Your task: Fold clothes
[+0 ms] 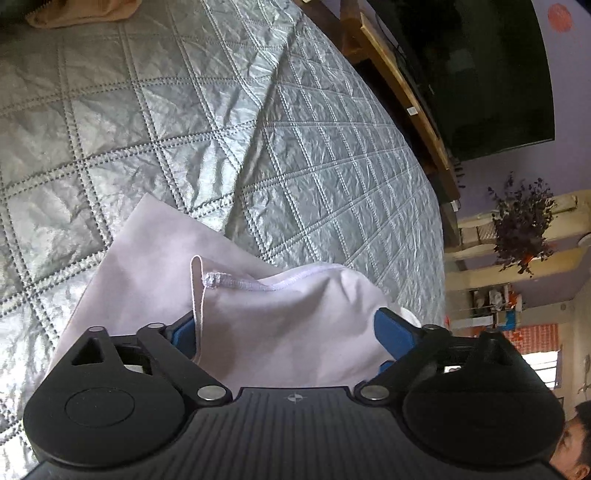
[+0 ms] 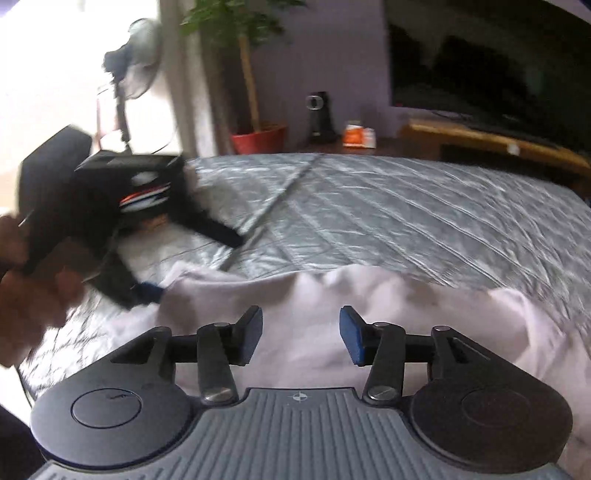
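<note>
A white garment [image 1: 166,251] lies on the quilted silver bedspread [image 1: 147,129], its stitched hem and a thin loop bunched up towards me. My left gripper [image 1: 286,325] stands wide open with that raised fold between its blue pads [image 1: 391,332]; I see no pinch on the cloth. From the right wrist, the same garment [image 2: 406,314] spreads under my right gripper [image 2: 301,332], which is open and has nothing between its fingers. Further left in that blurred view a hand holds the left gripper [image 2: 188,264], one blue fingertip at the cloth's edge.
A tan garment [image 1: 81,14] lies at the bed's far corner. Past the bedspread [image 2: 406,214] stand a wooden bench [image 2: 498,144] with a dark television [image 2: 498,55], a plant in a red pot [image 2: 258,136] and a fan [image 2: 136,62]. A person's head [image 1: 576,443] shows at the lower right.
</note>
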A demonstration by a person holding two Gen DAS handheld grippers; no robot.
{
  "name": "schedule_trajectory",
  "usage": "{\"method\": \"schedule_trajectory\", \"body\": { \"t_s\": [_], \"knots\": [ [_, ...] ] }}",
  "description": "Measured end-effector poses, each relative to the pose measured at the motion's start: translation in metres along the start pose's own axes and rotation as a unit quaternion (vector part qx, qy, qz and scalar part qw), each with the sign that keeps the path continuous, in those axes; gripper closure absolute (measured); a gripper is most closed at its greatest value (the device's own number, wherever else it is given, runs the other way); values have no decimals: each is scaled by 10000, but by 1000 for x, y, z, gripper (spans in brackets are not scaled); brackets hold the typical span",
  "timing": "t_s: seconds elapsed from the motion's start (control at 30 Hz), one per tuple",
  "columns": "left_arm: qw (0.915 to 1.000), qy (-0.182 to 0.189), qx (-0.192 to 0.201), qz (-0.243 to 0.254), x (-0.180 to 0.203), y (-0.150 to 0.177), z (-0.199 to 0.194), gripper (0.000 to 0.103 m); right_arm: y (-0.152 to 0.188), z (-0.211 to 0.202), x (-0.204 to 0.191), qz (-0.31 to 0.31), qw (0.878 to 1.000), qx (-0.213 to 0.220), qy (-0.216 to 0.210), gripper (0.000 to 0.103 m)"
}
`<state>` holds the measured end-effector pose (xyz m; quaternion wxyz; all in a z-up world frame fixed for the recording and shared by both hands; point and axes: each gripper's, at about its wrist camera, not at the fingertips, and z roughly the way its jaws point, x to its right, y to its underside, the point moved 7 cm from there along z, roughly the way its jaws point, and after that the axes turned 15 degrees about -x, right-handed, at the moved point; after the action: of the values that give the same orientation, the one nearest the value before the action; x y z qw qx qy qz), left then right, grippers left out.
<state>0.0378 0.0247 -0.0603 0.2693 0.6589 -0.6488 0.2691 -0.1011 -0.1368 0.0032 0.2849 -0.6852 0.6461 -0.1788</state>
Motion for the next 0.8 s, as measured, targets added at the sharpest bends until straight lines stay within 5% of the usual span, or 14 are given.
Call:
{"method": "schedule_trajectory", "body": {
  "t_s": [0.33,0.8],
  "knots": [
    [9969,-766,164,-14,-12,6,-7,102,11,-23,66,1662,9852,349,223,50],
    [9886,-1321,314,645,15,14,-43,102,8,-41,88,2023,9752,727,519,47]
  ]
}}
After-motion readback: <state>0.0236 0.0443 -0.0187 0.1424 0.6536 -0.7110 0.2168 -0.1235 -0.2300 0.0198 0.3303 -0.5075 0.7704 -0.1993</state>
